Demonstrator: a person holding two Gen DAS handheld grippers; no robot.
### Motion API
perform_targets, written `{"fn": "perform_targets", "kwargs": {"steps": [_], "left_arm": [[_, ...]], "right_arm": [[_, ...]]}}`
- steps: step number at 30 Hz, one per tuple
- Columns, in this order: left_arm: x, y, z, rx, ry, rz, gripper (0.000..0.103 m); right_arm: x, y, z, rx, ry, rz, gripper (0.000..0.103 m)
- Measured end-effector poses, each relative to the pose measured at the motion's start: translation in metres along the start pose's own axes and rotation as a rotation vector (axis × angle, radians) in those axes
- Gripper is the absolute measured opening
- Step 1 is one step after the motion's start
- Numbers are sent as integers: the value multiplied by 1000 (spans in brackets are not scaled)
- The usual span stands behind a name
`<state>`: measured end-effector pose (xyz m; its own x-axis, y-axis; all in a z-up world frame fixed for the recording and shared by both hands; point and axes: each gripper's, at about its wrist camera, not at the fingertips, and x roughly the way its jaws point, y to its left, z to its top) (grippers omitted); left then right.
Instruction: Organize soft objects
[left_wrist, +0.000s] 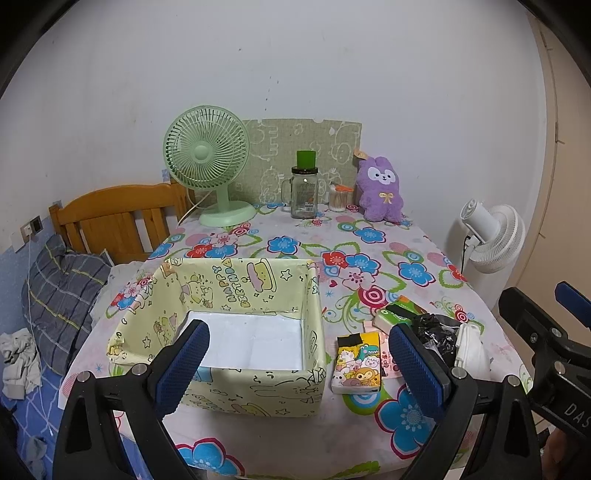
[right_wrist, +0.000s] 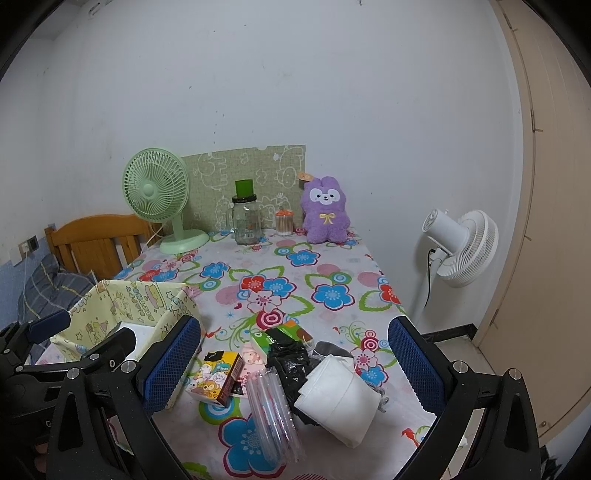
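Floral-printed tablecloth (right_wrist: 317, 273) covers the table beneath both tools. Left gripper (left_wrist: 299, 358) and right gripper (right_wrist: 295, 354) hover with jaws apart, holding nothing. Between the right fingers lie a white folded cloth (right_wrist: 340, 398), black crumpled plastic bag (right_wrist: 288, 360) and cartoon-printed tissue pack (right_wrist: 216, 378). Beside them, the pale yellow paper-lined box (left_wrist: 258, 391) holds nothing soft; sorting looks unstarted.

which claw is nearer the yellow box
Left. The left claw hangs right over the yellow box's near edge; the right claw is off to its right, above the pile.
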<state>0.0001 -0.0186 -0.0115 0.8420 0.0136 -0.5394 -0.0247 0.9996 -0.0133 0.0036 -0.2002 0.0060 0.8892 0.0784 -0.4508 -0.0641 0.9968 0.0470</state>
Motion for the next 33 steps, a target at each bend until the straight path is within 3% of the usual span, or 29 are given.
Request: {"fn": "perform_targets", "kwargs": {"steps": [33], "left_arm": [[-2, 3, 1, 1, -4, 2, 98]], "right_arm": [[-4, 2, 2, 5, 5, 6, 102]]}}
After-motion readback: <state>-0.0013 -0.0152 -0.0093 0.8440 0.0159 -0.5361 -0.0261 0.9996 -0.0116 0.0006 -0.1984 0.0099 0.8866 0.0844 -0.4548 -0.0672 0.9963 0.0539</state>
